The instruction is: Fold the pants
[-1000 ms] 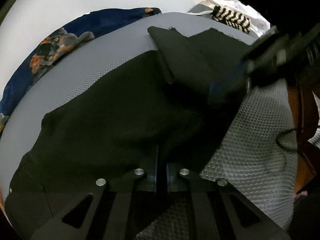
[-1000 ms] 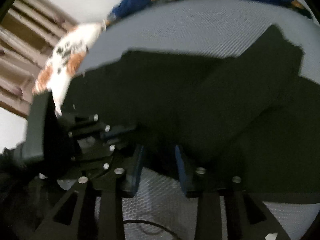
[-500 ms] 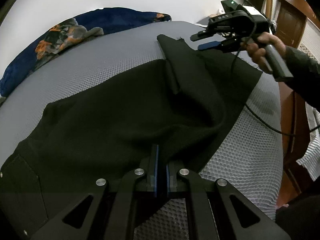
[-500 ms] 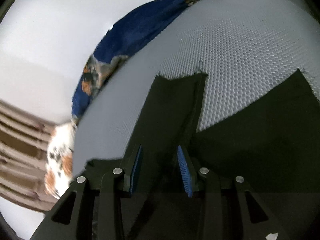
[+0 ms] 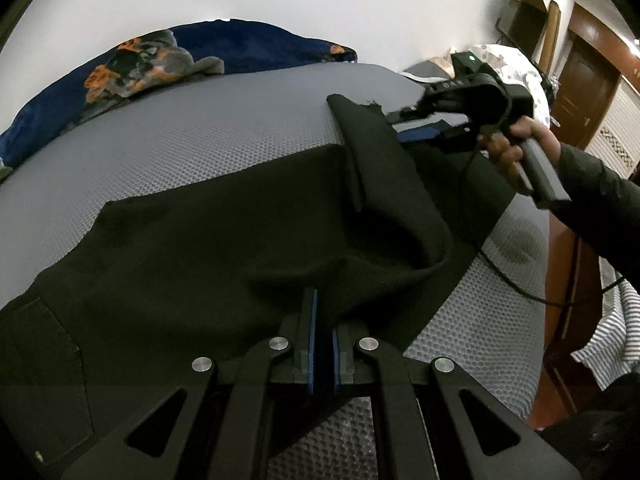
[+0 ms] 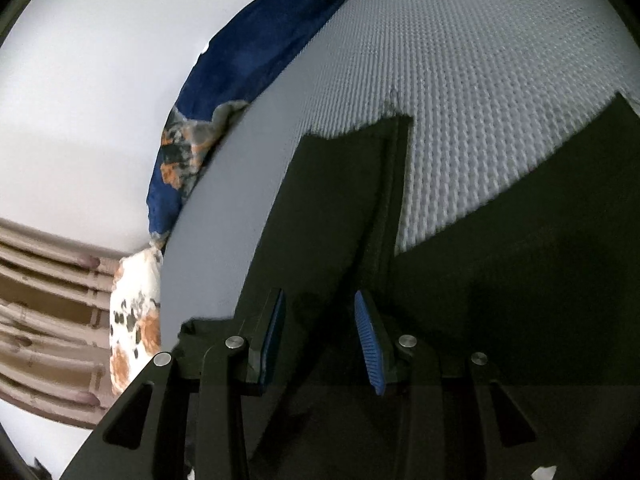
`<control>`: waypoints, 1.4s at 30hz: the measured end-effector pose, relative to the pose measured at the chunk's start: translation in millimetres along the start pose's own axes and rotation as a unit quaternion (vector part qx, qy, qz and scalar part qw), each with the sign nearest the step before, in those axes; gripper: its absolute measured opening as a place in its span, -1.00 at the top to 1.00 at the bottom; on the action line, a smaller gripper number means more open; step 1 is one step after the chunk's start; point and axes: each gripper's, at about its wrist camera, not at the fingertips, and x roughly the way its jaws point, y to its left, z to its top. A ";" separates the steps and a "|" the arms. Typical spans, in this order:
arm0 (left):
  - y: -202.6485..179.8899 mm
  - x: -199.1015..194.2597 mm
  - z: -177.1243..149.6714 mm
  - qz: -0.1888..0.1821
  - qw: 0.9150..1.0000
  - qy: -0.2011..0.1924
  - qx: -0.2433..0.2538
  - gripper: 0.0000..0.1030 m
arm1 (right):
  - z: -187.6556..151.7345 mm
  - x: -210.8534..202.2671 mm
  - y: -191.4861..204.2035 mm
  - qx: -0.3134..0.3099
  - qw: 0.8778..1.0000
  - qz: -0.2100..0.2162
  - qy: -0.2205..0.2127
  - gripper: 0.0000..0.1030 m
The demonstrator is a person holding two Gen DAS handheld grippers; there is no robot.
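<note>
Black pants lie spread on a grey textured mattress, waist at the near left. One leg is folded over the other, its hem at the far side. My left gripper is shut on a raised fold of the pants near the crotch. My right gripper is open, its blue pads on either side of the folded leg's edge near the hem. It also shows in the left wrist view, held by a hand at the far right.
A dark blue blanket with orange and grey print lies along the far edge by the white wall. A cable trails over the mattress's right side. A wooden door and striped cloth are at the right.
My right gripper has swung from beside my left gripper out to the folded leg near its hem and stays open. My left gripper has kept its hold.
</note>
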 end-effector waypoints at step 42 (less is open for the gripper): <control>-25.6 35.9 -23.4 0.022 0.995 0.046 0.089 0.76 | -101.6 -157.9 -85.2 0.048 0.940 -0.285 -0.181 0.97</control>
